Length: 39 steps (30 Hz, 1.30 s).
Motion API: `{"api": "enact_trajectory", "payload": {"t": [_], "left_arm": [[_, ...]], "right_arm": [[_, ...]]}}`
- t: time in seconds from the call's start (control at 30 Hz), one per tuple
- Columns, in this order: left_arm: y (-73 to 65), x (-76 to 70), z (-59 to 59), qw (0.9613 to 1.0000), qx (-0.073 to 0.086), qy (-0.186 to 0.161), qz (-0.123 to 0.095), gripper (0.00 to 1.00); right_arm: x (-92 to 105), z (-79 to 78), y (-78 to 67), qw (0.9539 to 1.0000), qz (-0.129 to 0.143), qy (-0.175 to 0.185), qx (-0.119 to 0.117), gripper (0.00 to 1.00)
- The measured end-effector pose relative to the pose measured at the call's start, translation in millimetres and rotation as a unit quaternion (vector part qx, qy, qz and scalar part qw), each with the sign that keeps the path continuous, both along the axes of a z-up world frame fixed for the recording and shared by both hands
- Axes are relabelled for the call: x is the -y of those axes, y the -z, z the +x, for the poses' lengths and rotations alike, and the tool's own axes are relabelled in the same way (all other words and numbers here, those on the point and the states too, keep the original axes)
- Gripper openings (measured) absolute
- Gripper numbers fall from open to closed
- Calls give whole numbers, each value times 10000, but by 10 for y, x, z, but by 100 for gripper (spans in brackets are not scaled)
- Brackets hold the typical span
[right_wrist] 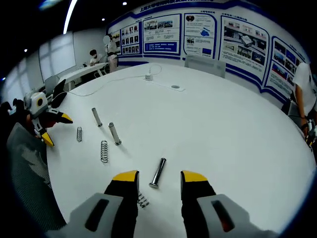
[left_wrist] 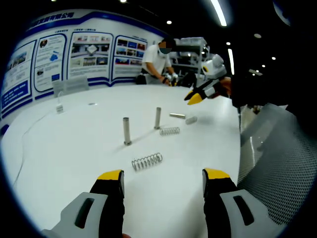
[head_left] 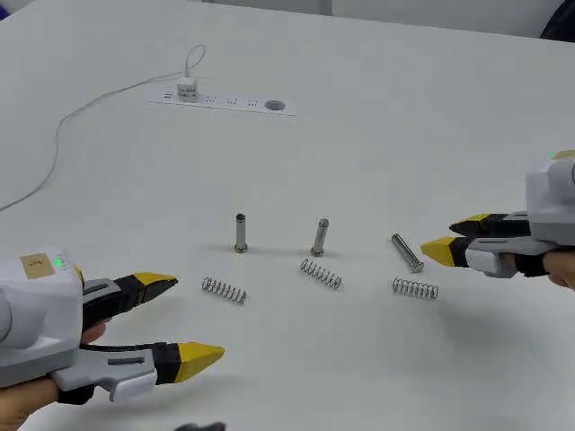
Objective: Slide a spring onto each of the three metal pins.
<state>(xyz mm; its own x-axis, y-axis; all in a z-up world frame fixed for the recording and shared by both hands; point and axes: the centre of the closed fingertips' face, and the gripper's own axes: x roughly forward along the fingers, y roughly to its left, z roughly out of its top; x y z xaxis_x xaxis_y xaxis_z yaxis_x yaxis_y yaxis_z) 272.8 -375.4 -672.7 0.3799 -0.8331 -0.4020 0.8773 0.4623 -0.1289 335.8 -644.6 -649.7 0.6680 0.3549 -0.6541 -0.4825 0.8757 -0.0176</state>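
My left tool (head_left: 199, 319) hangs open and empty at the near left of the white worktop (head_left: 386, 162). My right tool (head_left: 437, 236), also open and empty, hovers at the right, near the lying pin (head_left: 407, 252). The left pin (head_left: 241, 233) and middle pin (head_left: 321, 237) stand upright. The left spring (head_left: 224, 290), middle spring (head_left: 321, 274) and right spring (head_left: 415, 288) lie loose, one just nearer than each pin.

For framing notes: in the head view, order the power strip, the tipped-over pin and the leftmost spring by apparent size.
1. power strip, though farthest.
2. tipped-over pin and leftmost spring: about alike, unranked.
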Motion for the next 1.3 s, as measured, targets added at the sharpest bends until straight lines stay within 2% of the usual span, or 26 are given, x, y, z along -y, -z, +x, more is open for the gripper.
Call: {"api": "enact_trajectory", "payload": {"t": [0.47, 0.63, 0.8, 0.87, 0.9, 1.3], "left_arm": [[15, -18, 1, 10000, -19, -31, 18, 65], [27, -17, -2, 10000, -32, -26, 22, 65], [31, -15, -6, 10000, -35, -19, 37, 64], [30, -18, -7, 10000, -39, -27, 34, 64], [31, -22, -7, 10000, -42, -32, 33, 64], [49, -34, -12, 10000, -79, -45, 37, 64]], "right_arm": [[-66, 208, 191, 9989, -301, 54, -370, 28], [-101, 264, 234, 9980, -315, 100, -541, 25], [-146, 322, 303, 9960, -496, 118, -739, 21], [-162, 339, 332, 9956, -487, 134, -794, 20], [-160, 338, 365, 9945, -495, 196, -900, 19], [-152, 389, 549, 9891, -621, 404, -1274, 15]]}}
